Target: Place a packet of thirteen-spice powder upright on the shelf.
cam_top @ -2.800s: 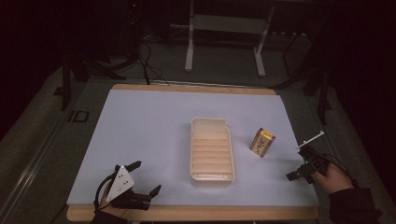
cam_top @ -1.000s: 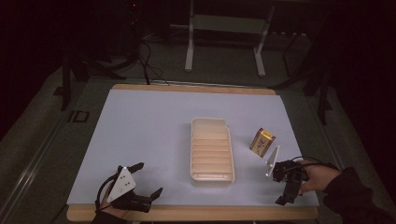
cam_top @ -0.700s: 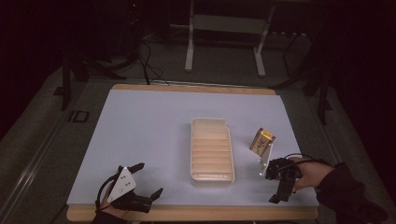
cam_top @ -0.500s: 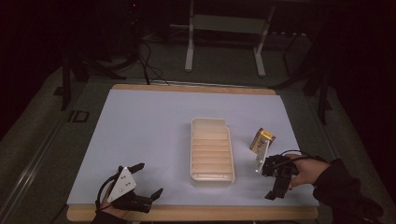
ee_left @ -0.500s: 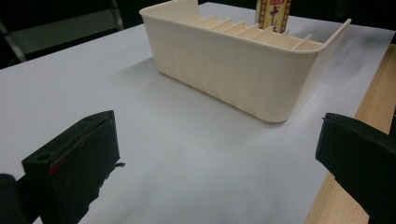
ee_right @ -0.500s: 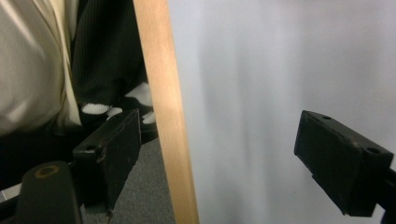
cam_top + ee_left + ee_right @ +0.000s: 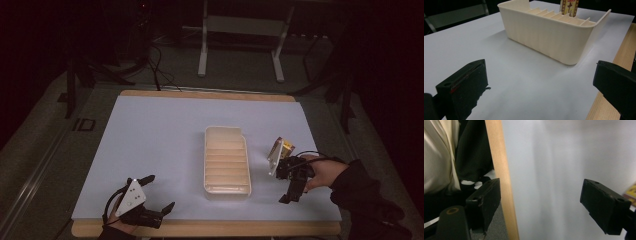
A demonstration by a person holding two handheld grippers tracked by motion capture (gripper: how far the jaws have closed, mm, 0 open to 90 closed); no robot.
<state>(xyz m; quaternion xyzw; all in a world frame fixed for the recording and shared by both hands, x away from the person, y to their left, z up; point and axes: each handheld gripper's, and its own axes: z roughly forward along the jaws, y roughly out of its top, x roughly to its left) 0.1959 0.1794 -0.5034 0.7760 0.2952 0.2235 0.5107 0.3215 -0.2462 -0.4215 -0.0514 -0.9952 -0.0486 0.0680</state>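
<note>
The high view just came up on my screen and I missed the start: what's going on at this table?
A person works with two black hand-held grippers. The right gripper, jaws wide open, sits beside the small yellow-and-red packet that stands to the right of the cream slotted plastic tray, without gripping it. The left gripper, also open, rests at the white table's near edge holding nothing. The tray looks empty.

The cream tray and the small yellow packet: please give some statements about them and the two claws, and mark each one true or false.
1. The cream tray holds nothing. True.
2. The yellow packet lies inside the tray. False: it stands on the white table cover, right of the tray.
3. The left claw is open. True.
4. The right claw is shut on the packet. False: its jaws stand wide apart, holding nothing.
</note>
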